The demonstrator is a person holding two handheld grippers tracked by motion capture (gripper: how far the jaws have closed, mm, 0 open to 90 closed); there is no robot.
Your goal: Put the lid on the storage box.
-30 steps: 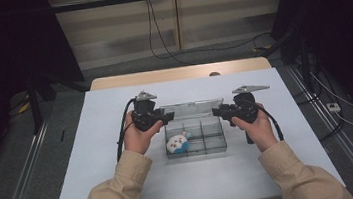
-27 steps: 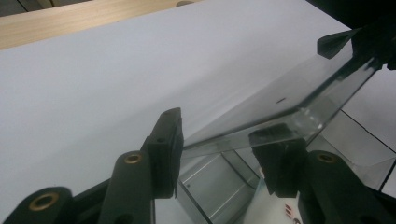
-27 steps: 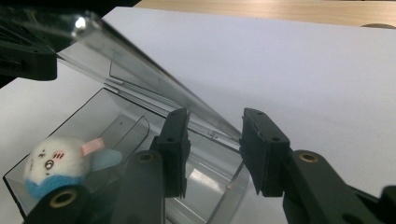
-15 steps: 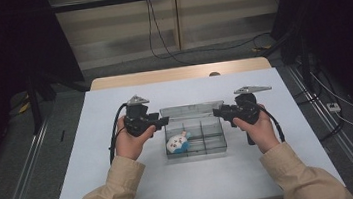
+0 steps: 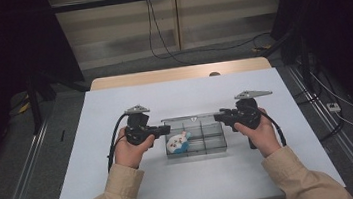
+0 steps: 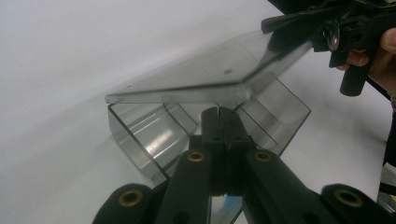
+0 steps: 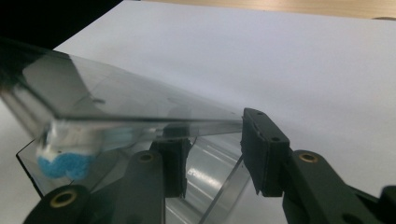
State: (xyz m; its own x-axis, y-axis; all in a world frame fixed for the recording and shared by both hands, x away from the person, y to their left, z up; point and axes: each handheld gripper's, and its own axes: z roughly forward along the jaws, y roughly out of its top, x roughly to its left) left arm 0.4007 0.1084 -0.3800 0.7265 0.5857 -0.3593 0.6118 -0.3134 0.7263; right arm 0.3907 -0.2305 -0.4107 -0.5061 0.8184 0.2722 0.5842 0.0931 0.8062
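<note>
Flanking a clear box (image 5: 195, 138), the left gripper (image 6: 223, 115) is closed and empty; the right gripper (image 7: 212, 149) gapes around its raised lid (image 7: 116, 100).

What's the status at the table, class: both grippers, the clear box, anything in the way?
Left gripper shut, at the box's end wall. Right gripper open, lid edge between its jaws. Clear box half open, blue-and-white toy inside. Nothing in the way.

lab-style recording space, white table (image 5: 118, 136), floor rails (image 5: 23, 182), loose cables (image 5: 169, 50), dark curtains (image 5: 2, 49)
</note>
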